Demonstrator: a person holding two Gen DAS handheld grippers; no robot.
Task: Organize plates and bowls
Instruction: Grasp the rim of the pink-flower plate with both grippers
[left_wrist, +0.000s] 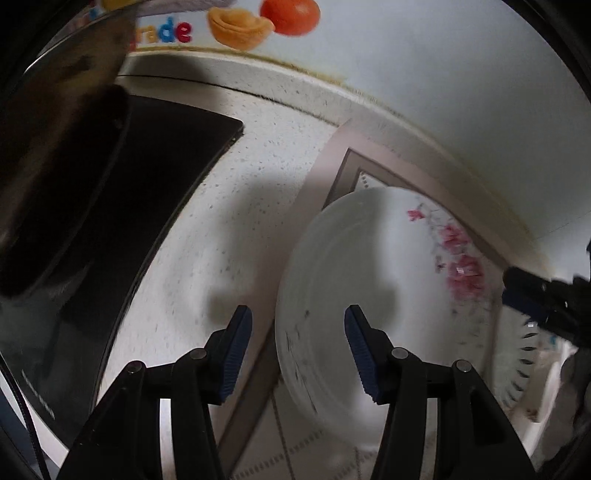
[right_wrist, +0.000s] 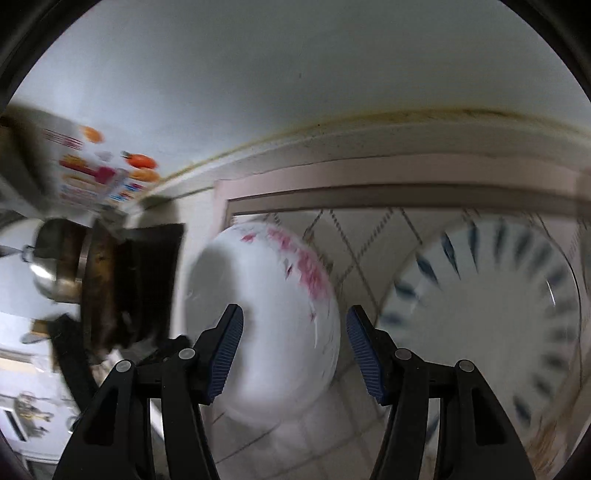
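Observation:
A white plate with pink flowers (left_wrist: 369, 280) lies on a patterned mat (left_wrist: 332, 173) on the counter. My left gripper (left_wrist: 298, 350) is open and empty, its right finger over the plate's left part. The same plate shows in the right wrist view (right_wrist: 273, 306), blurred, between the open fingers of my right gripper (right_wrist: 294, 354). A white plate with blue dashes on its rim (right_wrist: 487, 321) lies right of it on the mat (right_wrist: 369, 236); its edge also shows in the left wrist view (left_wrist: 524, 354). The right gripper's tip (left_wrist: 532, 299) shows at the right edge of the left wrist view.
A black induction hob (left_wrist: 147, 184) lies on the speckled counter (left_wrist: 258, 155) to the left, with a steel pot (right_wrist: 55, 258) on it. A white wall (right_wrist: 295, 74) with a fruit sticker (left_wrist: 258, 18) runs behind the counter.

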